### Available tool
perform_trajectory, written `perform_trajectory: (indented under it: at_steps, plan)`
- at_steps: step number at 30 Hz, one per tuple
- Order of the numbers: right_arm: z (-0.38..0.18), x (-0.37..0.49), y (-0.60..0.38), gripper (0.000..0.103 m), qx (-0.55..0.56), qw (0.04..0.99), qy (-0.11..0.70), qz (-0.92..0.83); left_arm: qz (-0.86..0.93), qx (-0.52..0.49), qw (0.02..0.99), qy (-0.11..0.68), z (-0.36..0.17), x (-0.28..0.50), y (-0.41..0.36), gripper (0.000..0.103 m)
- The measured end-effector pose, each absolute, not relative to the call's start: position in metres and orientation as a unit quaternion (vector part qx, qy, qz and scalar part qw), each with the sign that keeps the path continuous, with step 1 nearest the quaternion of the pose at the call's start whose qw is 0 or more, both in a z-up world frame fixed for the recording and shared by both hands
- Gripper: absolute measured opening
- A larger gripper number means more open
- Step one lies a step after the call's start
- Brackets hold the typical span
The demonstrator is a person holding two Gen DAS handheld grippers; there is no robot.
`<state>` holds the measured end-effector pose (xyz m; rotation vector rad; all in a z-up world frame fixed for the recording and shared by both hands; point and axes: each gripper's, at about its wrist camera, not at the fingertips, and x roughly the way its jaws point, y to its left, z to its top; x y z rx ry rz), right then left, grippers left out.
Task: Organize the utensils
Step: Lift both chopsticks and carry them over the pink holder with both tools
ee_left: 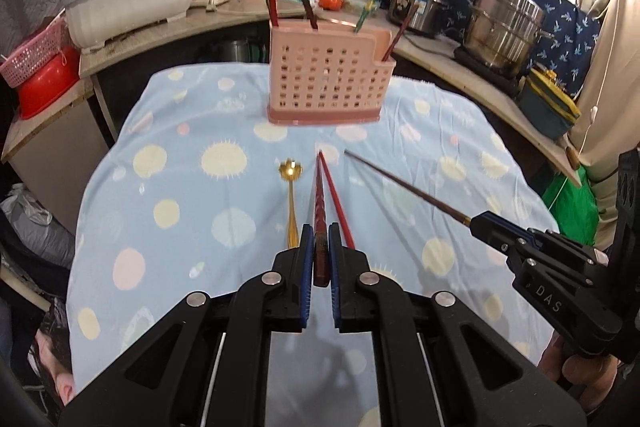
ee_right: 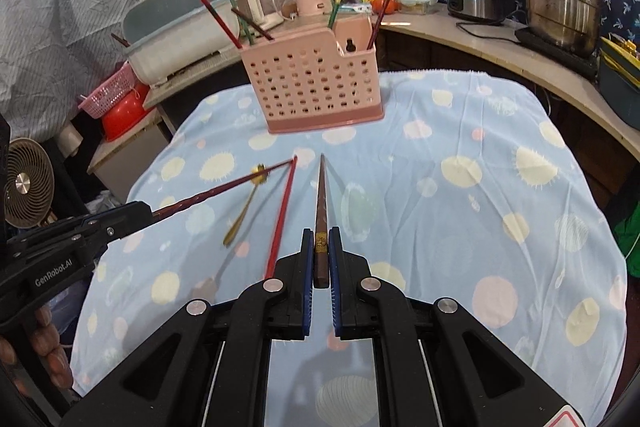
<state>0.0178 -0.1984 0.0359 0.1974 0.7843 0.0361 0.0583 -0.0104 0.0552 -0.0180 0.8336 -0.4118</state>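
Observation:
My left gripper is shut on a dark red patterned chopstick that points ahead above the cloth. My right gripper is shut on a brown chopstick, which shows in the left wrist view as the brown chopstick slanting in from the right. A plain red chopstick and a gold spoon lie on the blue spotted tablecloth. The pink perforated utensil holder stands at the table's far side with several chopsticks in it.
A curved counter behind the table carries steel pots, a rice cooker, bottles and a pink kettle. A white-and-green dish bin, a pink basket and a red bowl sit at left. A small fan stands low left.

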Motion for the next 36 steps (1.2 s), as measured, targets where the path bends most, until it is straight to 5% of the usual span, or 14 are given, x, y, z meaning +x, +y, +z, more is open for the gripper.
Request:
perform_trajectory:
  at_steps: [36]
  plan:
    - [0.195,0.133,-0.235,0.007,0.100,0.968,0.227,0.027,-0.212,-0.013,0.949,0.231,0.226,0.172,-0.046,0.007]
